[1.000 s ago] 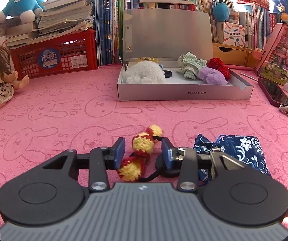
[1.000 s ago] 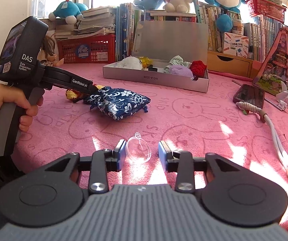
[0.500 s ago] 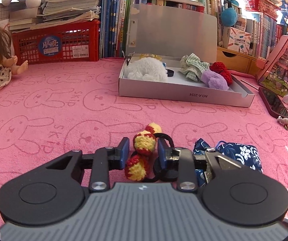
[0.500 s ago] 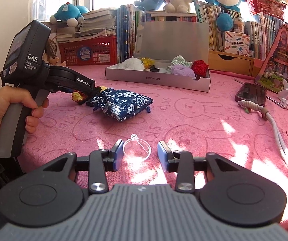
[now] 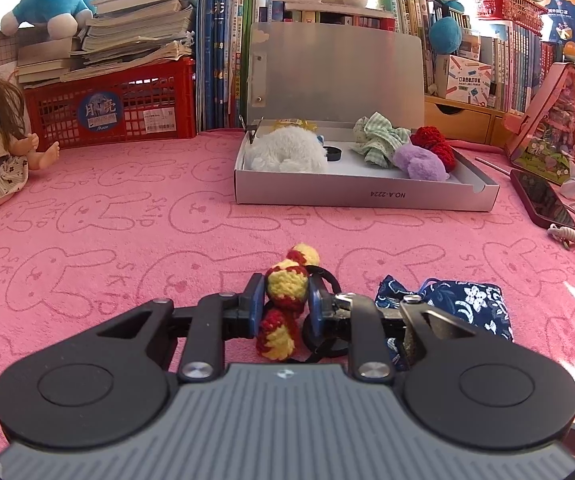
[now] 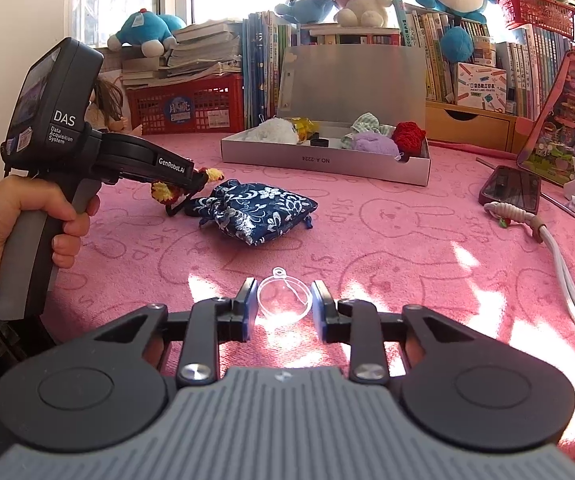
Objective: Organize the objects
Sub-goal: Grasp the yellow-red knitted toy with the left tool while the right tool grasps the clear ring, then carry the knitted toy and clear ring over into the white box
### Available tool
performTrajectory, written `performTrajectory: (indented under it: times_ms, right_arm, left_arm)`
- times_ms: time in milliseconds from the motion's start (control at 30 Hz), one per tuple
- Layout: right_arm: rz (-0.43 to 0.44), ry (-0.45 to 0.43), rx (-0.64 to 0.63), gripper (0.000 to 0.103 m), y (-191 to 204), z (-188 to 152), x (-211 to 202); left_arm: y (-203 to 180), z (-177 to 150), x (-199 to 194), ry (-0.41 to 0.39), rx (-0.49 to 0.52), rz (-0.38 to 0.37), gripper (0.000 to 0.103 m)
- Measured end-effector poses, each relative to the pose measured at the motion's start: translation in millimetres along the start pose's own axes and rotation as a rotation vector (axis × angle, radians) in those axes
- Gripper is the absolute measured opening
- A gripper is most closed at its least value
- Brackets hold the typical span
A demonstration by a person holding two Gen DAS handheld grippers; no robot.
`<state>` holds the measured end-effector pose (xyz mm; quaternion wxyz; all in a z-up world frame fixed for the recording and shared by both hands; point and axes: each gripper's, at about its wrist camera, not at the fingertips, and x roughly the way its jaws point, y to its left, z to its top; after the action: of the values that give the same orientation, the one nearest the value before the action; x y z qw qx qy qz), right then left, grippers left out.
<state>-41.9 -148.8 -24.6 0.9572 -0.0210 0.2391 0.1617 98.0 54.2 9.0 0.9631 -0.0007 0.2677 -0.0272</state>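
Left gripper [image 5: 286,300] newly closed on crochet string [image 5: 285,286], right gripper [image 6: 283,306] pinching clear ball [image 6: 284,300].

Crocheted yarn toy [image 5: 285,286], terry tablecloth [image 5: 127,240]

The right tool [image 6: 283,305] had just been closing, its blue-padded jaws pressing either side of a clear plastic dome with a small loop [image 6: 284,294] on the pink rabbit-print cloth [image 6: 407,248]. To the left, a hand [image 6: 15,232] gripped the left tool [image 6: 201,179], which pinched a red-and-yellow crocheted string [image 6: 165,192] beside a navy floral drawstring pouch [image 6: 255,208].
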Motion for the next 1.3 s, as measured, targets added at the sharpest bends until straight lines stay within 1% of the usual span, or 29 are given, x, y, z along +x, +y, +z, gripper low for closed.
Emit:
performTrajectory:
  times_ms: [367,600,667,800,1067,1300]
  right_arm:
    - [-0.063,-0.005,0.015,0.033,-9,11,4]
    - [-0.094,-0.008,0.043,0.033,-18,25,10]
    - [-0.098,-0.004,0.048,0.033,-21,31,14]
    - [-0.109,0.004,0.036,0.033,-24,45,22]
    - [-0.105,0.019,0.097,0.033,-41,76,40]
    - [-0.108,0.018,0.146,0.033,-59,98,50]
  left_arm:
    - [-2,6,-15,-0.032,0.010,-0.005,0.028]
    - [-5,12,-20,-0.035,0.007,-0.002,0.028]
    - [-5,15,-21,-0.025,0.000,-0.001,0.028]
    - [-4,22,-21,-0.007,-0.035,-0.039,0.028]
    - [-11,39,-22,-0.028,-0.001,-0.044,0.028]
    - [-9,54,-13,-0.014,-0.034,-0.081,0.028]
